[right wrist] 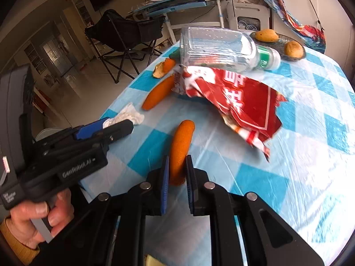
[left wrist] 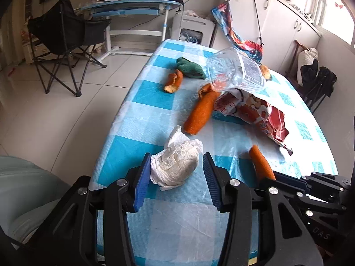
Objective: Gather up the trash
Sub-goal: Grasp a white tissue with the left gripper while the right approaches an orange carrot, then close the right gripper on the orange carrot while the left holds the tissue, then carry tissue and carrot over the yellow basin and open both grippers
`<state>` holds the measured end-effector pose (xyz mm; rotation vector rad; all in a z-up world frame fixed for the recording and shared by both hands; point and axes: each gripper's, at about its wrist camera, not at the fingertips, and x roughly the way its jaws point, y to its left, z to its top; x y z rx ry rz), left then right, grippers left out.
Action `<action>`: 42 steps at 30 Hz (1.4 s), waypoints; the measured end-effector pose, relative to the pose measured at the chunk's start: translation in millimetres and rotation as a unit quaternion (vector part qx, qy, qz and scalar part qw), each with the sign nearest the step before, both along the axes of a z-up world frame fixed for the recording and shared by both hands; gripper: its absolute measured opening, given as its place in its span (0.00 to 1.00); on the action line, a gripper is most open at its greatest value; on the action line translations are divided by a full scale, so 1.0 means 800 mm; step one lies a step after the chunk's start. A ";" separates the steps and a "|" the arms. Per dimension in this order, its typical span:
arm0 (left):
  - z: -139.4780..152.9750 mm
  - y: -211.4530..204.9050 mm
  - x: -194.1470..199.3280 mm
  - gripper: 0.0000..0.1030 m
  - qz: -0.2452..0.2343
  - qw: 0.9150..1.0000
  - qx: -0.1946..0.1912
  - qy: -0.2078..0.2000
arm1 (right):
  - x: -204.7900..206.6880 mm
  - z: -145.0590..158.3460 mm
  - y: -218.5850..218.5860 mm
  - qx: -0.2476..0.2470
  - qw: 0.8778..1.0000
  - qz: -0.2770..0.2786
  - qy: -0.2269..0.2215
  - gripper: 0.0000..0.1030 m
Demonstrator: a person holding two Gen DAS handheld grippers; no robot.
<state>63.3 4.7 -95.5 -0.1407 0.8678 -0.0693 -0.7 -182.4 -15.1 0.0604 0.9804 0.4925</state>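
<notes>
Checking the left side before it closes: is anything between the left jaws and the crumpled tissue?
Nothing visible. The crumpled tissue lies on the checked tablecloth between the left gripper's open jaws, the left pad touching or almost touching it, the right pad apart.

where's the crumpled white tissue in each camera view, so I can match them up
Left wrist view: the crumpled white tissue lies low in the centre, between the left gripper fingers, on the checked tablecloth.
Right wrist view: the tissue is at middle left, at the left gripper tip.
Shared landmark: the red snack wrapper, right of the tissue in both.
</notes>
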 end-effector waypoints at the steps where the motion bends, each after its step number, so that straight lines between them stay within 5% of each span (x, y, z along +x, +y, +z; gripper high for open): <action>1: 0.000 -0.004 -0.001 0.44 -0.008 1.000 -0.001 0.000 | -0.009 -0.001 -0.011 0.000 1.000 -0.007 0.002 0.15; 12: -0.002 -0.025 -0.016 0.51 -0.013 0.999 0.038 -0.017 | -0.042 -0.007 -0.086 0.069 0.994 -0.089 0.005 0.15; 17: -0.003 -0.019 -0.023 0.23 -0.020 0.999 0.014 -0.022 | -0.054 -0.010 -0.077 0.078 0.994 -0.077 0.000 0.15; 28: 0.004 -0.013 -0.049 0.21 -0.025 0.998 -0.025 -0.041 | -0.076 -0.006 -0.077 0.101 0.993 -0.067 -0.013 0.15; 34: 0.016 -0.025 -0.077 0.21 -0.052 0.997 -0.024 -0.057 | -0.110 -0.006 -0.057 0.086 0.996 -0.033 0.000 0.15; 39: 0.016 -0.044 -0.112 0.21 -0.100 0.993 -0.032 -0.048 | -0.159 -0.025 -0.035 0.030 0.998 0.026 0.052 0.18; 42: 0.009 -0.061 -0.135 0.21 -0.137 0.989 -0.036 -0.034 | -0.179 -0.012 -0.045 0.021 0.999 0.010 0.041 0.31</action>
